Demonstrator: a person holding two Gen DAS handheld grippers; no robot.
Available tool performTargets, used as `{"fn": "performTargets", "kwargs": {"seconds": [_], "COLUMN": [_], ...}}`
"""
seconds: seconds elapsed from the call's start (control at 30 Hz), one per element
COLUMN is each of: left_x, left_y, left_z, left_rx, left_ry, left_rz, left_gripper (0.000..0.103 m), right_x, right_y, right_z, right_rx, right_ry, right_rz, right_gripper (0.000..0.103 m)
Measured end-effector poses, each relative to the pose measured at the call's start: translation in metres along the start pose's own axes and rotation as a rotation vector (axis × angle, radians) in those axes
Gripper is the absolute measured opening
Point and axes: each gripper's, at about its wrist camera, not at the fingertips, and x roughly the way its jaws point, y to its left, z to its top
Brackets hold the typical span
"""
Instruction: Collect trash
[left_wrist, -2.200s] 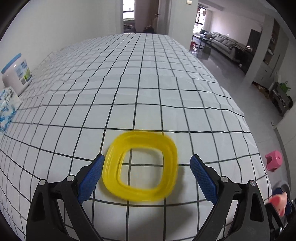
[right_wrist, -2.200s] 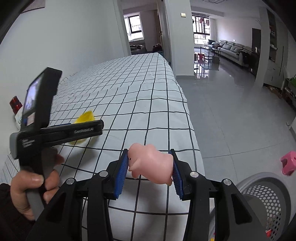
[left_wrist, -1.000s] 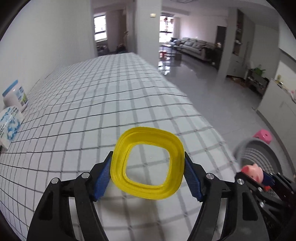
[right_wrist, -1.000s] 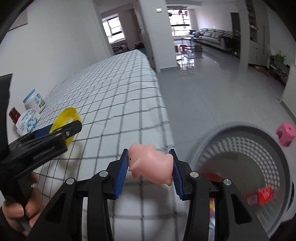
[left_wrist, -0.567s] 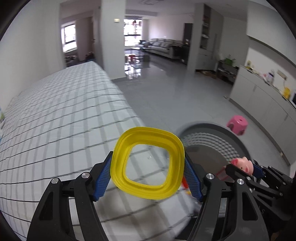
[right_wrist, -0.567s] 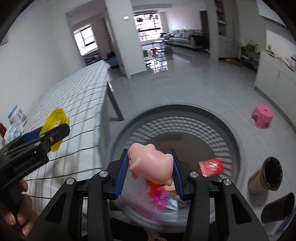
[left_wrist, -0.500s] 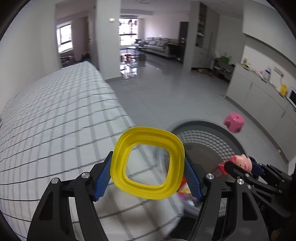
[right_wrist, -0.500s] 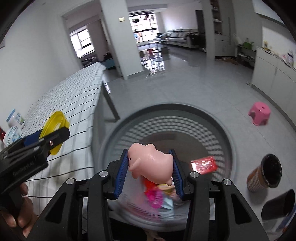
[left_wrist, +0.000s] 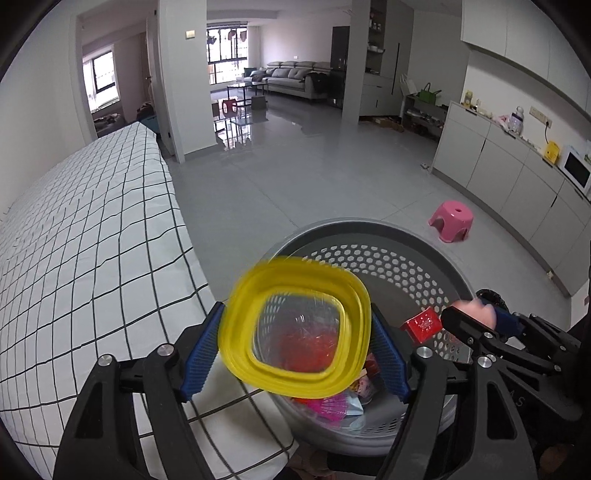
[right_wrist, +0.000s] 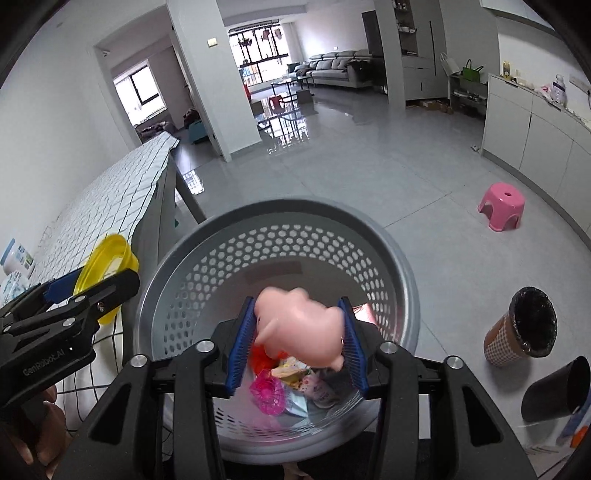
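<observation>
My left gripper (left_wrist: 295, 350) has opened, and the yellow square plastic lid (left_wrist: 295, 328) between its blue pads is blurred and tilted, slipping out over the grey perforated basket (left_wrist: 369, 266). My right gripper (right_wrist: 297, 347) has also spread wider than the pink toy pig (right_wrist: 299, 326), which is blurred and tipping down between the pads above the basket (right_wrist: 280, 240). The basket holds several pieces of trash, among them a pink wrapper (right_wrist: 267, 395) and a red packet (left_wrist: 423, 323). The left gripper with the lid (right_wrist: 105, 273) shows at the left of the right wrist view.
The table with the checked cloth (left_wrist: 92, 258) stands left of the basket. A pink stool (right_wrist: 502, 206) stands on the grey floor to the right. A brown checked bin with a black liner (right_wrist: 524, 325) and a black cup (right_wrist: 557, 391) stand right of the basket.
Both grippers swung from the table to over the basket. In the last half second both opened, and the lid and the pig began to drop out.
</observation>
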Motion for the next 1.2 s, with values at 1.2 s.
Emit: {"fn": "performTargets", "kwargs": {"seconds": [1.2], "left_x": [-0.011], "left_y": [0.01], "left_z": [-0.007], "left_rx": [-0.037], "left_ry": [-0.026], "left_rz": [0.079], "left_gripper": [0.095], "right_x": [-0.006], "right_y": [0.006], "right_z": [-0.009], "right_rx": [0.031], "right_ry": [-0.022], "right_rz": [-0.005], "right_gripper": [0.069]}}
